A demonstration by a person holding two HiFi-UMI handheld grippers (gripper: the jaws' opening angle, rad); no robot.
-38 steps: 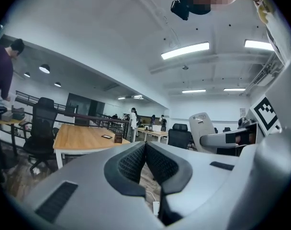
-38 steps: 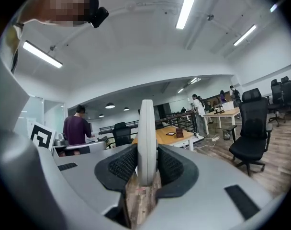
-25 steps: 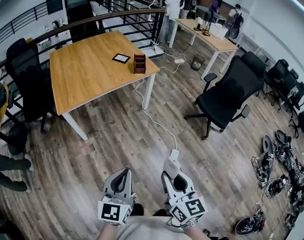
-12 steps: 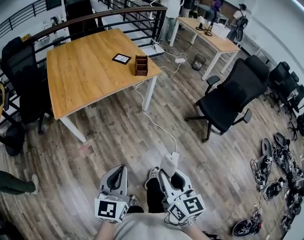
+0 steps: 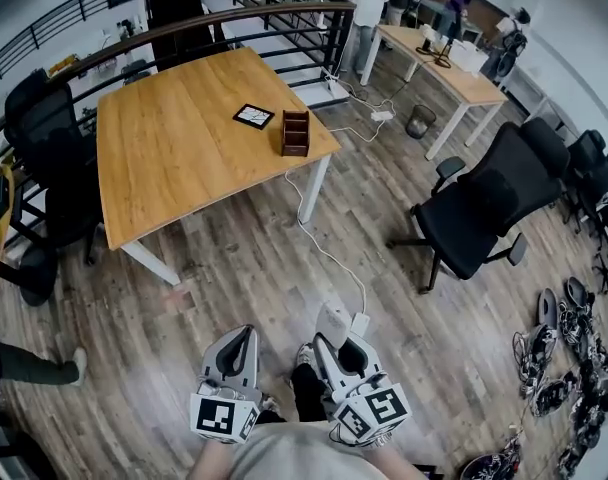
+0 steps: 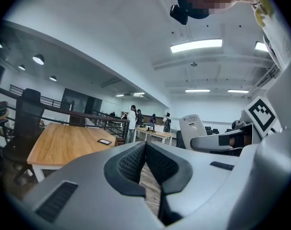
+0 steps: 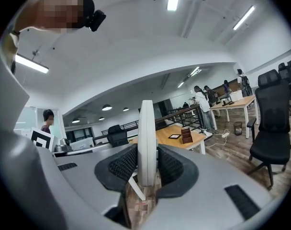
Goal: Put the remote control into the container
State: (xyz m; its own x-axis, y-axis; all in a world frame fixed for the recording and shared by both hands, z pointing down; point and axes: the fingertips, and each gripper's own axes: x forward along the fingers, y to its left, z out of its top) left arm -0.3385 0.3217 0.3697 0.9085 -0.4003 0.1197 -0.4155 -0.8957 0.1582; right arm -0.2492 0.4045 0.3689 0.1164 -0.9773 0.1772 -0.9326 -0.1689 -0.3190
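Note:
A white remote control [image 5: 333,322] sticks out forward from my right gripper [image 5: 337,341], which is shut on it. In the right gripper view the remote [image 7: 146,128] stands edge-on between the jaws of the right gripper [image 7: 146,169]. My left gripper [image 5: 246,338] is held beside it, shut with nothing in it; its pads [image 6: 136,161] meet. Both grippers hang over the wooden floor, well short of the table. The small brown wooden container [image 5: 295,133] stands near the right edge of the wooden table [image 5: 174,158], also visible far off as the container [image 7: 185,135].
A black-framed card [image 5: 253,117] lies next to the container. A white cable [image 5: 324,253] runs across the floor from the table towards my feet. Black office chairs [image 5: 484,208] [image 5: 44,138] flank the table. A railing [image 5: 234,23] runs behind it; people stand further back.
The view has moved nearer the table, which has shifted slightly right and down in the head view. A foot has come into view between the grippers. Both grippers hold as before.

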